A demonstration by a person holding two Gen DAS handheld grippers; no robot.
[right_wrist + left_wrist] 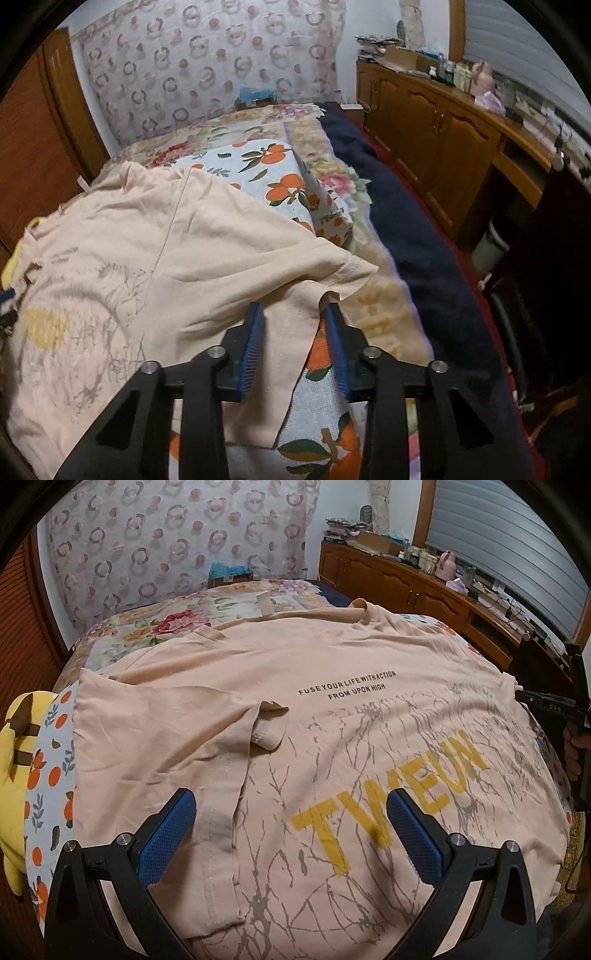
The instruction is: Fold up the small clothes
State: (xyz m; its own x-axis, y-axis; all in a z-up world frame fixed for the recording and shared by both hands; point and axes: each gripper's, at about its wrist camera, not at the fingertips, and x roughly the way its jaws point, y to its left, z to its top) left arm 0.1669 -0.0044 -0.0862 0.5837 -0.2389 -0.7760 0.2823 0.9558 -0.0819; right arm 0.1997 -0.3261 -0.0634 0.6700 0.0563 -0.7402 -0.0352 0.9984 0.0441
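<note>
Blue-padded fingers (166,834) of the left tool (291,834) stand wide apart and tilted down over the near part of a peach T-shirt (332,672), pressing on nothing. That shirt lies spread flat across the bed (155,627), its collar toward the far edge, one sleeve (266,723) folded in over the chest. Black print reads "FUSE YOUR LIFE WITH ACTION / FROM UPON HIGH"; below it, big yellow letters spell "TWEUN" over grey branching lines. At the shirt's right edge a dark tool body shows, with a hand (572,753) behind it.

From the right wrist, the right tool (295,347) points down at the bed's right side. Its jaws are narrowed, with the shirt's side edge (284,332) lying between the pads; whether they pinch the cloth I cannot tell. An orange-patterned cover (273,166) lies beneath.
</note>
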